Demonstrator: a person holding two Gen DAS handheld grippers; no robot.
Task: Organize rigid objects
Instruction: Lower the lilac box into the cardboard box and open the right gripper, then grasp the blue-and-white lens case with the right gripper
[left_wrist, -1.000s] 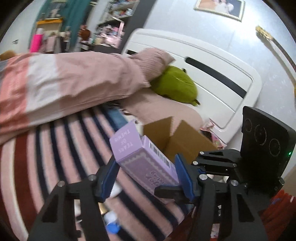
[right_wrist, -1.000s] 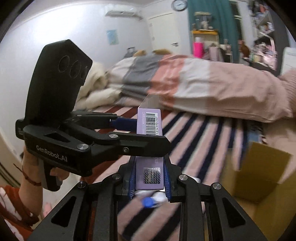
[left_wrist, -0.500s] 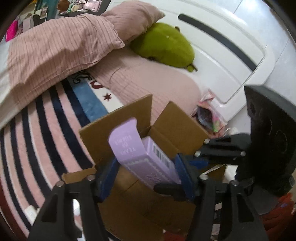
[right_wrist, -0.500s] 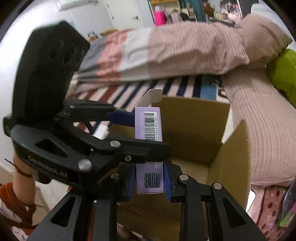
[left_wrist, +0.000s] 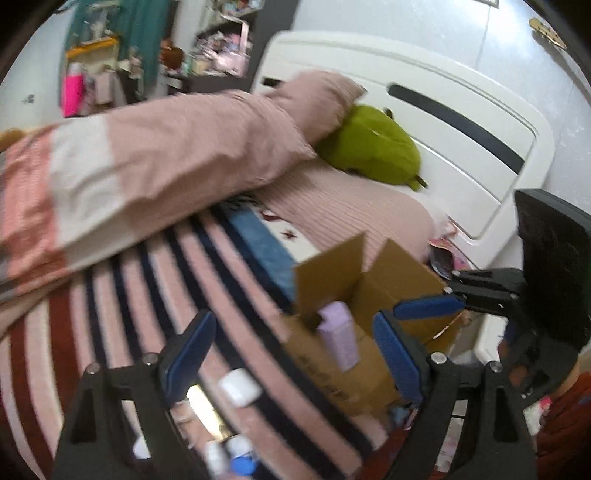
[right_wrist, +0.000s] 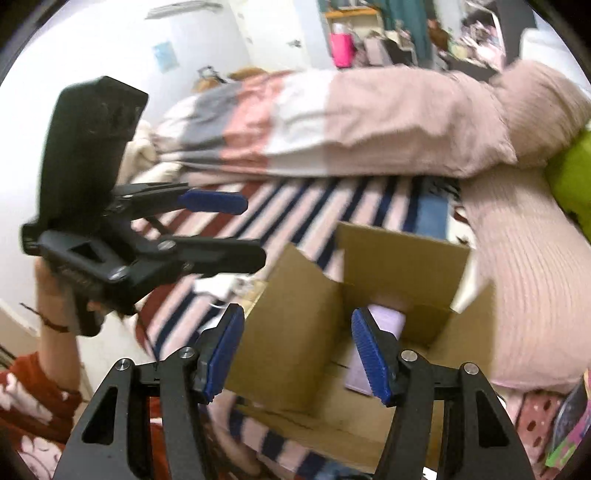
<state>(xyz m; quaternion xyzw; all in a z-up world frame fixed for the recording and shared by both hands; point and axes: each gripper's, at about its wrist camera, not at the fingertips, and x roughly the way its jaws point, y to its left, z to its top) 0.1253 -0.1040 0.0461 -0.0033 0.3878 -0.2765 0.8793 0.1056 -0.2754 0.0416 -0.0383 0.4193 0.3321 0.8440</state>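
A purple carton (left_wrist: 338, 334) stands tilted inside an open cardboard box (left_wrist: 402, 269) on the striped bedspread. It also shows in the right wrist view (right_wrist: 388, 321) inside the box (right_wrist: 402, 251). My left gripper (left_wrist: 291, 354) is open and empty, held above the bed just left of the box. My right gripper (right_wrist: 297, 354) is open and empty above the box's near side. The right gripper's blue fingers (left_wrist: 428, 306) show at the right of the left wrist view. The left gripper (right_wrist: 221, 225) shows in the right wrist view.
Small white containers (left_wrist: 240, 387) and blue-capped items (left_wrist: 240, 461) lie on the bedspread below the left gripper. A rolled pink and white duvet (left_wrist: 147, 158), a green plush (left_wrist: 369, 147) and the white headboard (left_wrist: 461, 140) lie behind. A cluttered shelf stands far back.
Both grippers held the purple carton over the box; they have opened and drawn back, and the carton now sits inside the box.
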